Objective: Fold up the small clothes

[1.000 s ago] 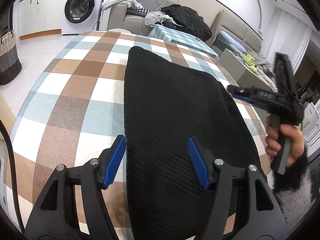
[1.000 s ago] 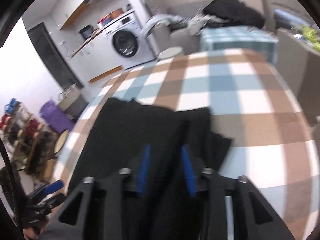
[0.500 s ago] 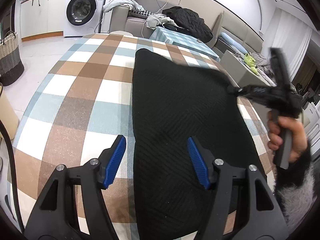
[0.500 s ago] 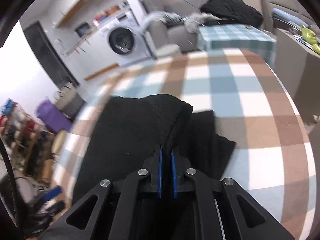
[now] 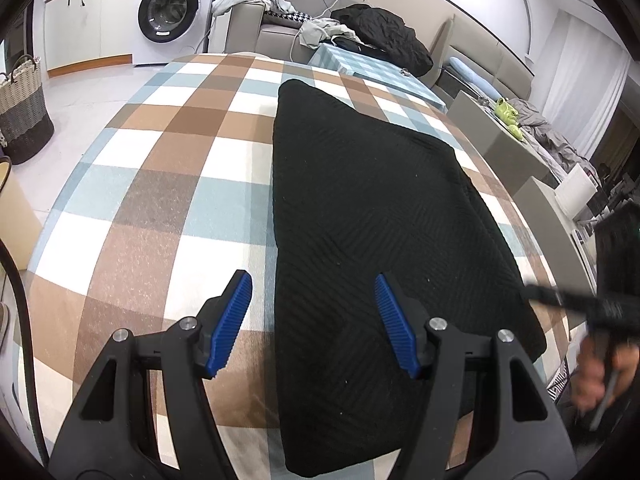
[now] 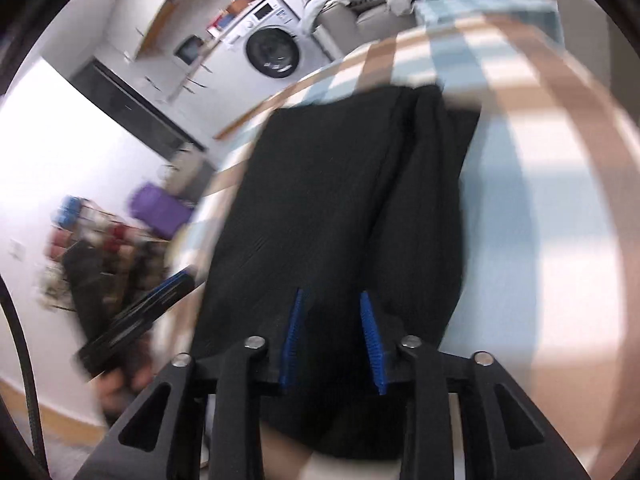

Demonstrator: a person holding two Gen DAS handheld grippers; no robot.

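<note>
A black knit garment (image 5: 368, 216) lies folded lengthwise on the checked tablecloth (image 5: 160, 184). My left gripper (image 5: 316, 320) is open and empty above the garment's near left edge, its left finger over bare cloth. My right gripper (image 6: 332, 340) is open over the garment (image 6: 344, 200) in the blurred right wrist view, holding nothing. The right gripper also shows blurred at the right edge of the left wrist view (image 5: 580, 304), beside the garment's right edge.
A washing machine (image 5: 172, 8) and a woven basket (image 5: 24, 112) stand beyond the table on the left. A sofa with clothes (image 5: 360, 28) is behind the table. A low cabinet (image 5: 516, 152) stands to the right.
My right gripper was shut on a raised fold of the garment half a second ago; it has opened and let it go. The garment now lies flat. The left gripper stayed open.
</note>
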